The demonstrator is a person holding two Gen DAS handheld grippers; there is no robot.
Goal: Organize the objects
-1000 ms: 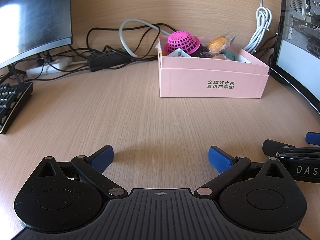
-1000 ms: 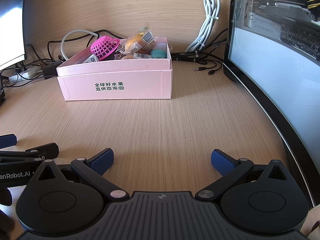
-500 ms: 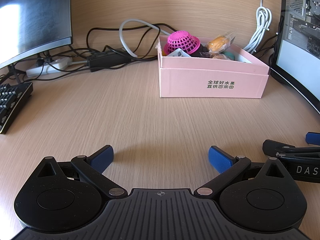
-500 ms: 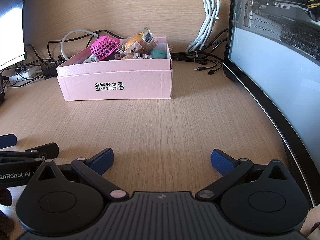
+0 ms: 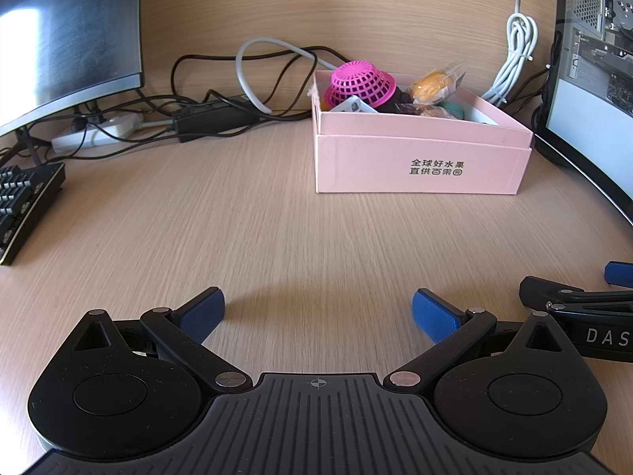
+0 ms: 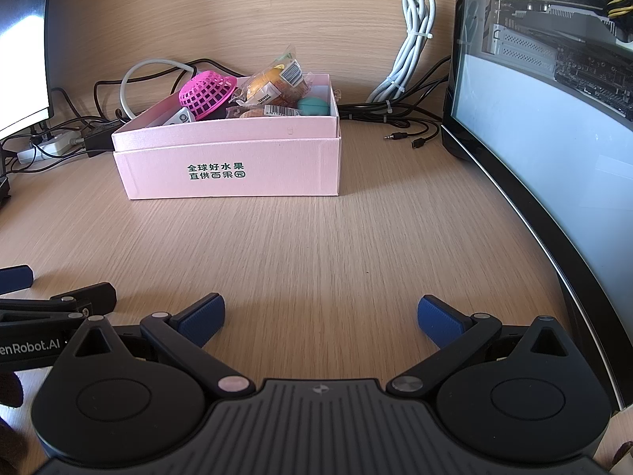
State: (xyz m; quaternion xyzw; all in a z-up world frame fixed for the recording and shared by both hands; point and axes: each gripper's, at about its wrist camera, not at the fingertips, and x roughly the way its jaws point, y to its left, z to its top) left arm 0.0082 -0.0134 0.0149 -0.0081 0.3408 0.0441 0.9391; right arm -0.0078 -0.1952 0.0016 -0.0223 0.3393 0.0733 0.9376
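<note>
A: Where is the pink cardboard box [image 5: 419, 150] found?

B: It is set on the light wood-grain tabletop [image 5: 253, 229], well ahead of both tools. A magenta plastic mesh basket [image 5: 362, 86], wrapped pastries in clear film [image 6: 273, 87], a teal rounded object [image 6: 313, 107] and a small white item [image 6: 179, 118] are piled inside it.

A: How are the tools held?

B: The left tool [image 5: 318, 310] is spread wide, with nothing between its blue pads; the right tool [image 6: 320, 314] is likewise spread and empty. Both are kept low over bare wood, side by side.

A: What is placed around the box?

B: A curved black monitor [image 6: 554, 166] is stood close to its right side. Black cables [image 5: 205, 79] and a white power strip [image 5: 97, 132] are spread behind and to its left, a bundled white cord [image 6: 411, 47] is hung on the back panel, and a black keyboard [image 5: 23, 206] is seen at the far left. Nothing is lodged between tools and box
</note>
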